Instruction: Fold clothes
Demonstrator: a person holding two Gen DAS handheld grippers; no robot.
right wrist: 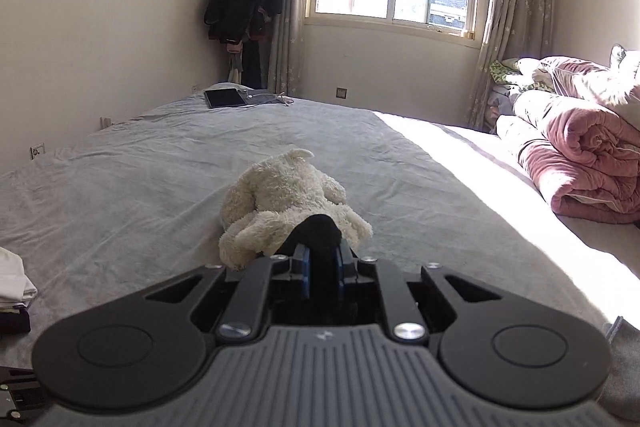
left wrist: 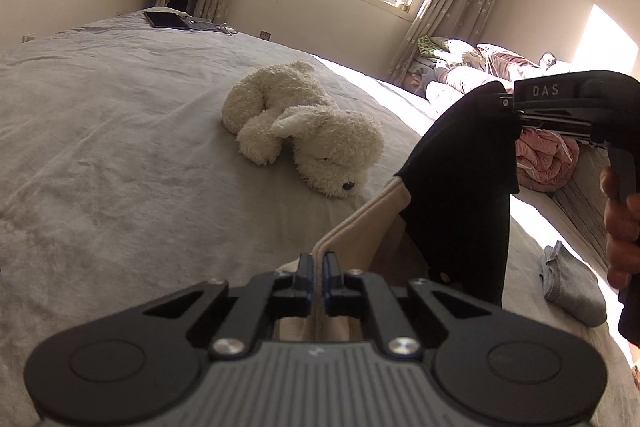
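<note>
While the left gripper [left wrist: 319, 267] clamped the beige edge of a black-and-beige garment [left wrist: 460, 187], the right gripper [right wrist: 322, 259] pinched its black end higher up, so the cloth ran slantwise from low left to upper right above the grey bed [left wrist: 120, 147]. Beyond lay 1 white plush dog [left wrist: 304, 131], a grey sock [left wrist: 568, 283], then pink quilts [right wrist: 588, 163] and a tablet [left wrist: 166, 19].

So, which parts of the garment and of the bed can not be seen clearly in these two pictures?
- Black garment, left wrist view: its lower part is hidden behind the left claw; its kind cannot be told.
- Same garment, right wrist view: only a dark bunch shows in the right claw.
- Beige lining: its extent is hidden.
- Folded clothes: cut by the left edge.
- Tablet: too small to read.
</note>
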